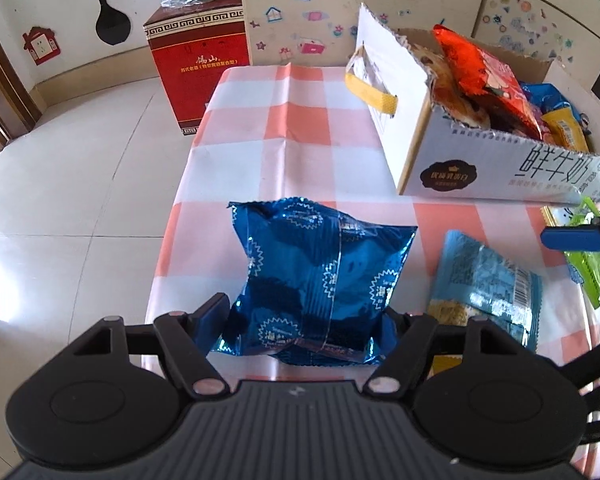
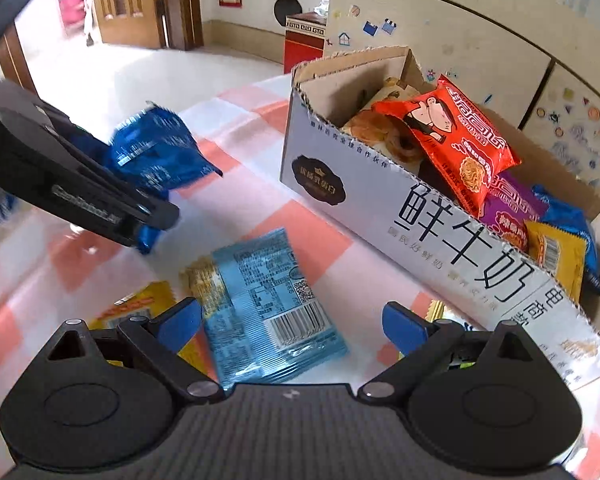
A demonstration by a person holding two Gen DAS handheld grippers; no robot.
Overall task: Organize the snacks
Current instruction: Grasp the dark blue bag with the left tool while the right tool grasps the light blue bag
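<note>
my left claw (image 1: 306, 312) pinching dark blue snack bag (image 1: 320, 276), my right claw (image 2: 292, 324) spread above light blue packet (image 2: 268, 304), milk carton box (image 2: 380, 208) of snacks on checked bench (image 1: 300, 128)

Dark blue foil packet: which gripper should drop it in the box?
Left. The left gripper is shut on the dark blue foil packet. The right gripper is open over the light blue packet.

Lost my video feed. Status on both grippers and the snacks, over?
Left gripper shut on blue bag, lifted. Right gripper open, empty, over light-blue packet. Box already holds snacks; nothing blocking it.
</note>
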